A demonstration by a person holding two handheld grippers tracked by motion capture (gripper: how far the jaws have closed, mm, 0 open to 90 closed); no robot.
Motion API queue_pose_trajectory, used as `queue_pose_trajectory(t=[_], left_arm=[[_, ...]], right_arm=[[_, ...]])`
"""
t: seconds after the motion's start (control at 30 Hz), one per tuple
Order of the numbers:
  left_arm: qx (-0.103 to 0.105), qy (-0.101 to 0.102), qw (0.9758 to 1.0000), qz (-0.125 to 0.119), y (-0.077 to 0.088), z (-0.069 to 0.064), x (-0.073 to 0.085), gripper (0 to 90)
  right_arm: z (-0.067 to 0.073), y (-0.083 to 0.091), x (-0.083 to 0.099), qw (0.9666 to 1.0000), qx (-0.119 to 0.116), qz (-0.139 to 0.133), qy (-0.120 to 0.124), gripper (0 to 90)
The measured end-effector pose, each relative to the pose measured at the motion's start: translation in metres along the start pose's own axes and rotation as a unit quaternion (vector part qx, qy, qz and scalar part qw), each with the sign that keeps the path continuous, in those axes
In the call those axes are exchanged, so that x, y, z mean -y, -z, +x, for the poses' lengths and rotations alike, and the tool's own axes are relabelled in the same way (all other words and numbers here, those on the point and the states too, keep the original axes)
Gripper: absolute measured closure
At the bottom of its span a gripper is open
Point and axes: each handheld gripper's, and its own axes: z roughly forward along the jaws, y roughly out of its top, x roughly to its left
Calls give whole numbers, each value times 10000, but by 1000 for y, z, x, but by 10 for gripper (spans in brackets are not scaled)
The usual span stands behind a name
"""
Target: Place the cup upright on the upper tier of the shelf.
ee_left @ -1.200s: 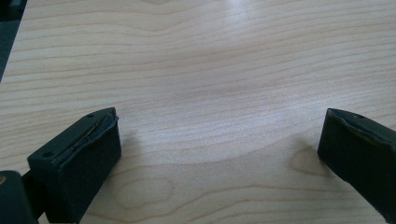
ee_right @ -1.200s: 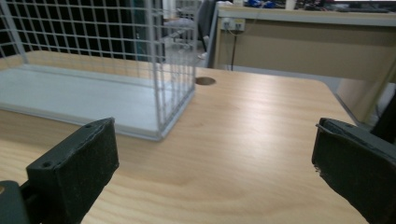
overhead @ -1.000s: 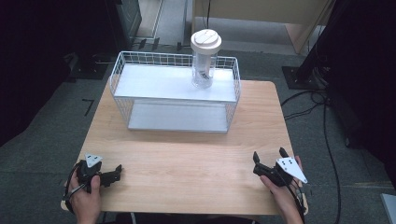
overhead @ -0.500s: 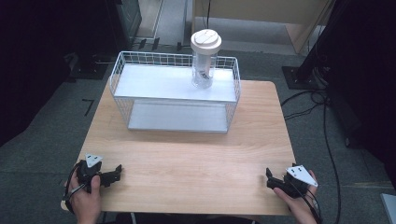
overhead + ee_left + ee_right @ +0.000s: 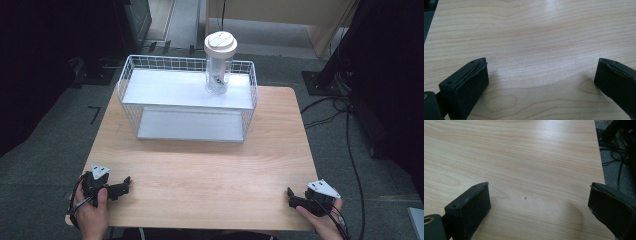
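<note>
A clear plastic cup (image 5: 218, 70) with a white lid stands upright on the top shelf of a white wire rack (image 5: 187, 102) at the far middle of the wooden table (image 5: 210, 165). My left gripper (image 5: 121, 186) rests at the table's near left corner, held by a hand, open with nothing between its jaws (image 5: 541, 82). My right gripper (image 5: 294, 199) sits at the near right corner, also open and empty (image 5: 539, 205). Both are far from the cup.
The rack's lower shelf (image 5: 190, 125) holds nothing. Dark floor surrounds the table, with cables (image 5: 350, 130) and a stand base (image 5: 320, 82) at the right. In the right gripper view the table's edge (image 5: 599, 150) runs close beside the gripper.
My right gripper has drawn back toward the near right corner and lowered onto the table. The left gripper, cup and rack have stayed put.
</note>
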Motion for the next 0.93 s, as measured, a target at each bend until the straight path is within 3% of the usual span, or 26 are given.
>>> queue_pose_trajectory(t=[0.13,0.23,0.3,0.93], left_arm=[[0,1,10000,-1,0,0,0,0],[1,0,10000,0,0,0,0,0],[1,0,10000,0,0,0,0,0],[2,1,10000,1,0,0,0,0]], right_arm=[[-2,-1,0,9999,-120,44,-71,39],[-8,-3,0,9982,-453,188,-337,61],[-7,-2,0,9982,-491,166,-313,77],[-7,-1,0,9982,-470,150,-327,76]])
